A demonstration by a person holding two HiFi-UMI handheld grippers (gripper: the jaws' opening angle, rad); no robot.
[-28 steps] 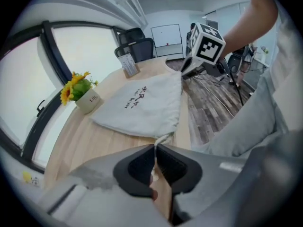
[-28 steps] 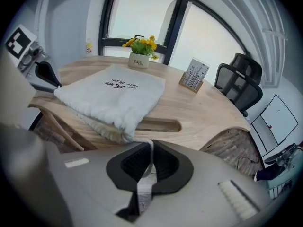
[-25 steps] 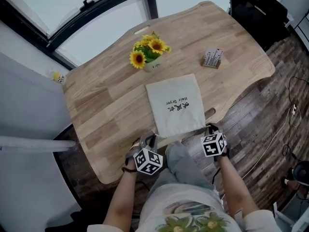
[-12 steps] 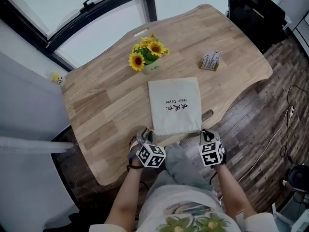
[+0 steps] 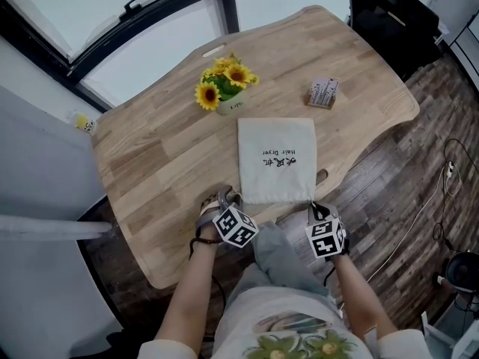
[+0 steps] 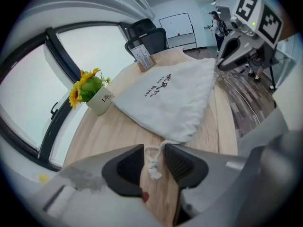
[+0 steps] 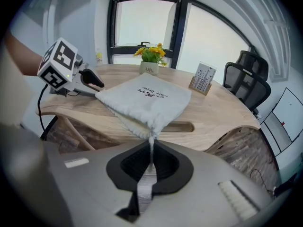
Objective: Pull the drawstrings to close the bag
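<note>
A: Head view first: where is the bag (image 5: 276, 159)?
B: Flat on the table (image 5: 157, 163), with its mouth at the near edge, between the left gripper (image 5: 224, 197) and the right gripper (image 5: 315, 208).
A: And the left gripper view?
B: Its jaws have just been opening. They stand apart, and the knotted left drawstring (image 6: 153, 162) lies loose between them, unpinched. I'd close on the cord above the knot before pulling, so it can't slip.
A: Right gripper view?
B: The jaws are clamped on the right drawstring (image 7: 151, 145), which runs straight to the bag's gathered corner. Best to pull both cords outward together, evenly.
A: Same view, what holds what?
B: The bag looks flat, and whatever is inside is hidden. The pot (image 7: 149, 69) holds sunflowers (image 7: 150, 52), and the small stand (image 7: 201, 91) holds cards (image 7: 202, 77).
</note>
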